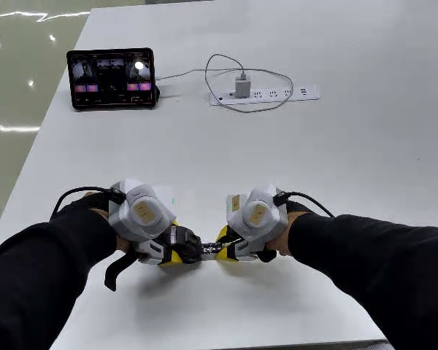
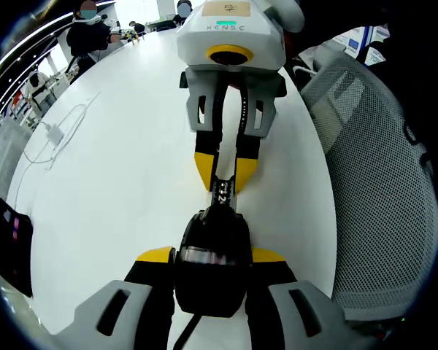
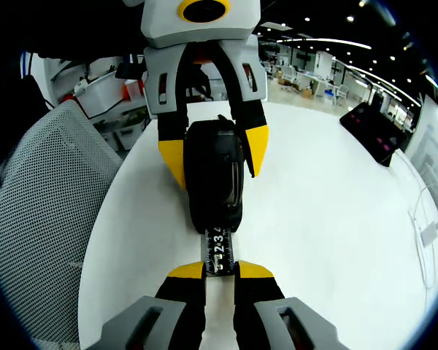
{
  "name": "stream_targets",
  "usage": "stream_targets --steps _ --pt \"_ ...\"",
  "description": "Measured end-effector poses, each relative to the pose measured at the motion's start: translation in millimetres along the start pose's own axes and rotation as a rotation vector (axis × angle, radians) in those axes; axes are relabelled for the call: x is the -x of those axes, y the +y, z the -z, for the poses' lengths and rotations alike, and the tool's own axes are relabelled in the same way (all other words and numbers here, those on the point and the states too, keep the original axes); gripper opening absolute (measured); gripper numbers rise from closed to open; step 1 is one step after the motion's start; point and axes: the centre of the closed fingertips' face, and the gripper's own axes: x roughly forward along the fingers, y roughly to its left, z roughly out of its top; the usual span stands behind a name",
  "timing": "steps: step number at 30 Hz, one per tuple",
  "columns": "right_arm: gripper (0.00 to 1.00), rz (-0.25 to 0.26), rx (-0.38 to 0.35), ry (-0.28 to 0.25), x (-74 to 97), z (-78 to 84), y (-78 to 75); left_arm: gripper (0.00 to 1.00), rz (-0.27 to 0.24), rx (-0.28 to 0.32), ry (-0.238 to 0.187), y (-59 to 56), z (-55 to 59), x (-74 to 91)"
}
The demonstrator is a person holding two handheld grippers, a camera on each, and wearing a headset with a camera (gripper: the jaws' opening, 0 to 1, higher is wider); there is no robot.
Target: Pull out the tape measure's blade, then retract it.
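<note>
Open-plan office or lab: long white worktable, grey mesh office chair, distant desks under ceiling strip lights.

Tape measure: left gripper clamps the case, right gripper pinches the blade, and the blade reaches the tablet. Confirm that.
Not the reach: the head view shows only a short bit of blade between left gripper and right gripper, far from the tablet. The rest holds.
</note>
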Motion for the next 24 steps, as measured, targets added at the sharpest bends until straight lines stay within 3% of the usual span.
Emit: stream_targets --steps 24 --pt "0.1 0.001 -0.006 0.029 10.2 13.3 -3.0 0.31 -0.004 0.005 -0.005 0.3 -0.6 -0.3"
